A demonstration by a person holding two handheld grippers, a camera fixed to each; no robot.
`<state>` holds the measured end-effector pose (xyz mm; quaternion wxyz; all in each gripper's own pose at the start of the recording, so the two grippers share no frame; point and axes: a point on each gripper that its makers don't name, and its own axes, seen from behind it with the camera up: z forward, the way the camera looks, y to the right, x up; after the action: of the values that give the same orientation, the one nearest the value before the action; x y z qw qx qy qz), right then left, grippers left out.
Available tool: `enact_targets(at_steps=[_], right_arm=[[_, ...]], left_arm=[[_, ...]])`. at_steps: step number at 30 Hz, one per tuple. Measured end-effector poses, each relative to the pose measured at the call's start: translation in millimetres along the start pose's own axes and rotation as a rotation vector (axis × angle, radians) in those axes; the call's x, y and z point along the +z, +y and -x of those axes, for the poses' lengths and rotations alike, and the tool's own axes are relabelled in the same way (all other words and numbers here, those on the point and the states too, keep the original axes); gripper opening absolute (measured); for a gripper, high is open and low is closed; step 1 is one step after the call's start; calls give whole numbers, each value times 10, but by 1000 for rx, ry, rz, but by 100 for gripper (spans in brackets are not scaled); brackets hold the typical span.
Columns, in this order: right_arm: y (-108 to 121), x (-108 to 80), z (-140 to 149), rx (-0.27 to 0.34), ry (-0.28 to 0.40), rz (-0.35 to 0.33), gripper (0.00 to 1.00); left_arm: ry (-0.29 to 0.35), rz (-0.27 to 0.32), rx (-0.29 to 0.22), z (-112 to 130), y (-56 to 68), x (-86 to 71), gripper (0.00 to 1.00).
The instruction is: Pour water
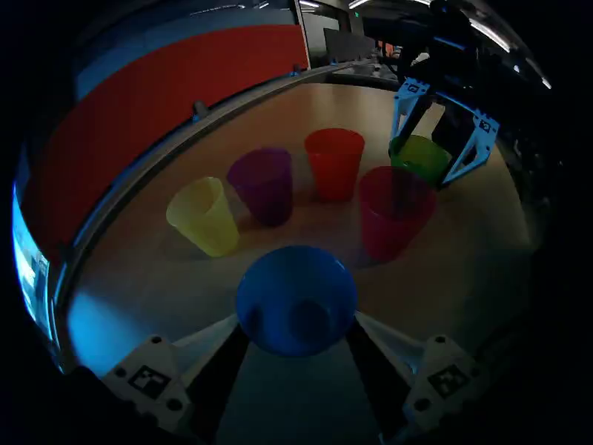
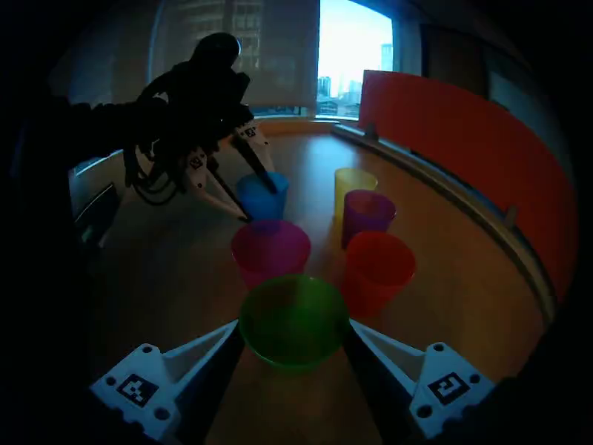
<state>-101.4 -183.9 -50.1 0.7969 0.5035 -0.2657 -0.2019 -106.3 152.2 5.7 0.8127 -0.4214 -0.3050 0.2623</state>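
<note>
Plainly, we have a cup in each tool: the left gripper [image 1: 296, 317] has its two fingers closed against the sides of the blue cup [image 1: 296, 297], and the right gripper [image 2: 294, 325] is clamped the same way on the green cup [image 2: 294, 315], both fingers pressing its wall. Both cups sit on or just above the wooden table [image 2: 459, 297], at opposite ends of the cluster, and in this dim light we cannot tell whether either holds water. We judge them to be light, thin-walled plastic, smooth and a little springy, so a hard squeeze would likely buckle them and a loose one would let them slip. The upper wall, where the taper widens, seems the sound place to hold. Between the two held cups stand four others: the magenta cup [image 2: 270, 251] just beyond the green one, the red cup [image 2: 378, 271] just beside it, then the purple cup [image 2: 367, 215], and the yellow cup [image 2: 354, 182] nearest the table's railed edge under the red partition [image 2: 459, 126]. They crowd the path, so we expect any tilt toward a partner cup risks knocking a neighbour over.
</note>
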Motion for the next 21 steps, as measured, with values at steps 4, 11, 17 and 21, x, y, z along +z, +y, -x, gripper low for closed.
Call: enact_targets(at_steps=[4, 11, 17, 21], right_arm=[[5, 7, 29, 4, -1, 0, 91], [15, 3, 53, 15, 4, -1, 91], [23, -3, 71, 28, 4, 0, 91], [24, -7, 72, 37, 5, 1, 91]], left_arm=[[-4, 4, -3, 20, 9, 9, 83], [-28, -6, 8, 92, -5, 26, 83], [-44, -3, 16, 138, 21, 41, 83], [-53, 1, 17, 170, 34, 40, 83]])
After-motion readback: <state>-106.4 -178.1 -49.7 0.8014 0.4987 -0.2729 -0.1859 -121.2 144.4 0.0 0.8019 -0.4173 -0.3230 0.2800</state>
